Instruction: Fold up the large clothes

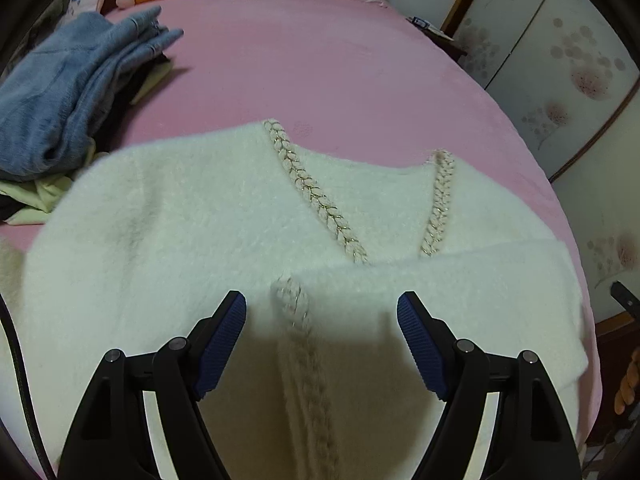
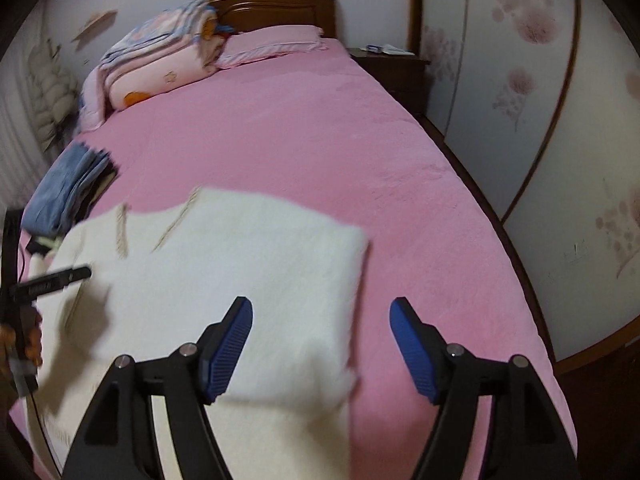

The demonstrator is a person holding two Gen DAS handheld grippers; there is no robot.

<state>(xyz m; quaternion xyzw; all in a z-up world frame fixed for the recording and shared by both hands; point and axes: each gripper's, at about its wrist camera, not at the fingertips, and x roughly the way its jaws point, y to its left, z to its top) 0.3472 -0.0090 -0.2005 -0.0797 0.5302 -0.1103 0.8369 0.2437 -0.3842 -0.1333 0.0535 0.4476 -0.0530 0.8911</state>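
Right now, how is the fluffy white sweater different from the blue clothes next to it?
The white sweater lies spread out flat across the bed, while the blue clothes sit bunched in a heap on other garments. The white sweater looks fuzzy and has braided trim along its neckline; the blue clothes look smoother and plain. Both rest on the pink bed sheet.

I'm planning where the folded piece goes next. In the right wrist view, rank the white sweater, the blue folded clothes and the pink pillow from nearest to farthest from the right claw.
1. White sweater: directly under and ahead of the right claw, on the pink bed.
2. Blue folded clothes: left, past the sweater's far edge.
3. Pink pillow: farthest, at the headboard.
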